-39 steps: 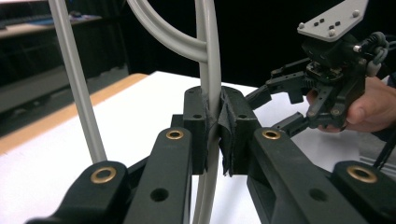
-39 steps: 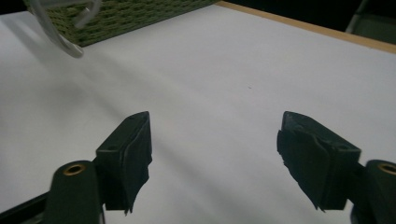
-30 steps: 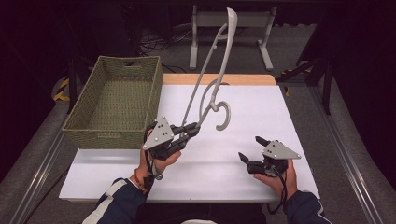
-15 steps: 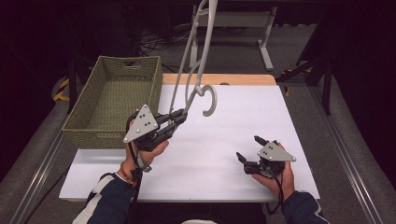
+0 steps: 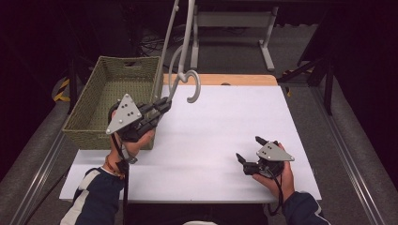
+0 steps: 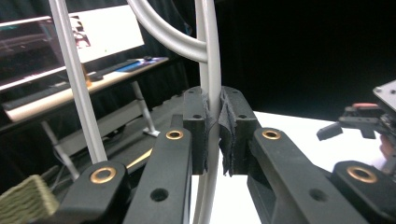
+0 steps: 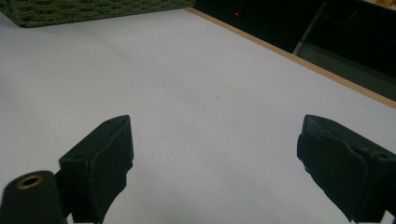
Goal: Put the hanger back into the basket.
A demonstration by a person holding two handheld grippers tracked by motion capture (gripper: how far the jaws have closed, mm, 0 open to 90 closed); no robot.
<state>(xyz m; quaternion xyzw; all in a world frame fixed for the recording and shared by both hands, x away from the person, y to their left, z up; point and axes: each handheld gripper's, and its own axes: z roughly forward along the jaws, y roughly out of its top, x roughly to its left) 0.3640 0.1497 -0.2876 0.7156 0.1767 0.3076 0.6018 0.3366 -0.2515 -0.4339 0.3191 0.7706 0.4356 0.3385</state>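
Between the pads of the left gripper (image 6: 212,135) a thin grey bar of a clothes hanger (image 5: 180,65) is pinched tight, with no gap left on either side of it. In the high view this left gripper (image 5: 162,107) is held up over the near right corner of a woven basket (image 5: 94,108), and the hanger is raised steeply from it, its hook (image 5: 191,86) hung in the air above the far part of the table. The right gripper (image 5: 248,150) is kept low over the near right part of the table (image 5: 220,140), well apart from the hanger; its jaws have just been opening and are spread wide, with nothing between them. In the right gripper view the bare white surface is seen between the two pads (image 7: 105,163).

The table is covered in white, with a wooden strip shown along its far edge. It is surrounded by a dark room with grey floor and a metal frame (image 5: 234,28) behind. In the left gripper view a lit screen (image 6: 93,37) and a desk are seen in the background.

The upper part of the hanger is cut off by the top edge of the high view, so its full shape cannot be made out. The basket's inside is partly hidden by the left hand.
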